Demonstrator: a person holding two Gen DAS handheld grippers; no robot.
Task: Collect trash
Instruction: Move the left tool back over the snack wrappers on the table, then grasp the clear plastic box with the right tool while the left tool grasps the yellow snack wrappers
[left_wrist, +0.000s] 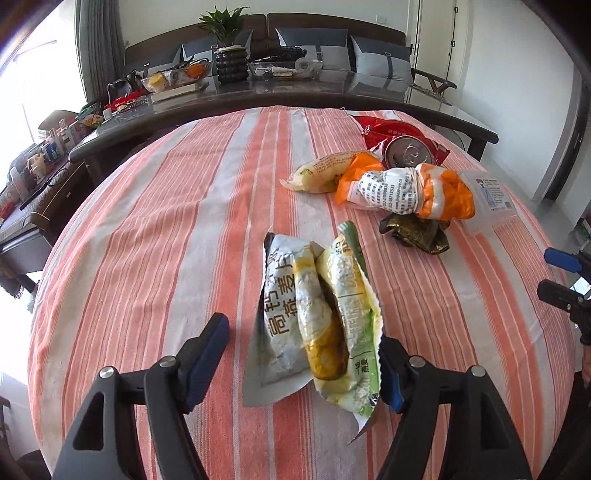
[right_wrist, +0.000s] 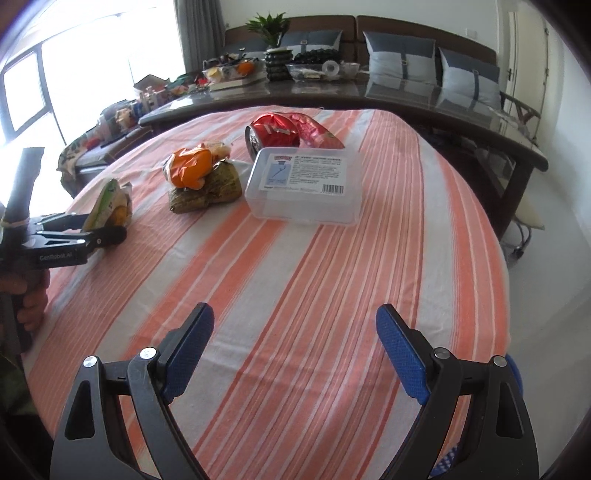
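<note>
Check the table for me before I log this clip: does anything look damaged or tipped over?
Yes. The can lies on its side at the far end of the cloth, against a crumpled red bag. The wrapper between the left gripper fingers is torn open. Nothing looks spilled.

Wrapper (left_wrist: 317, 317) on tablecloth (left_wrist: 166, 236), maybe crumpled, can (left_wrist: 406, 153) behind

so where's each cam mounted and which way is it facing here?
Left wrist: on the left gripper, angled down at the striped tablecloth; its open fingers flank a green-and-white wrapper; the right gripper shows at the right edge.
Right wrist: on the right gripper, angled down over bare cloth toward a clear plastic box; jaws open, empty; a hand on the left gripper at the left edge.
Shared: wrapper, box, red can, orange wrapper pile, sofa behind.
</note>
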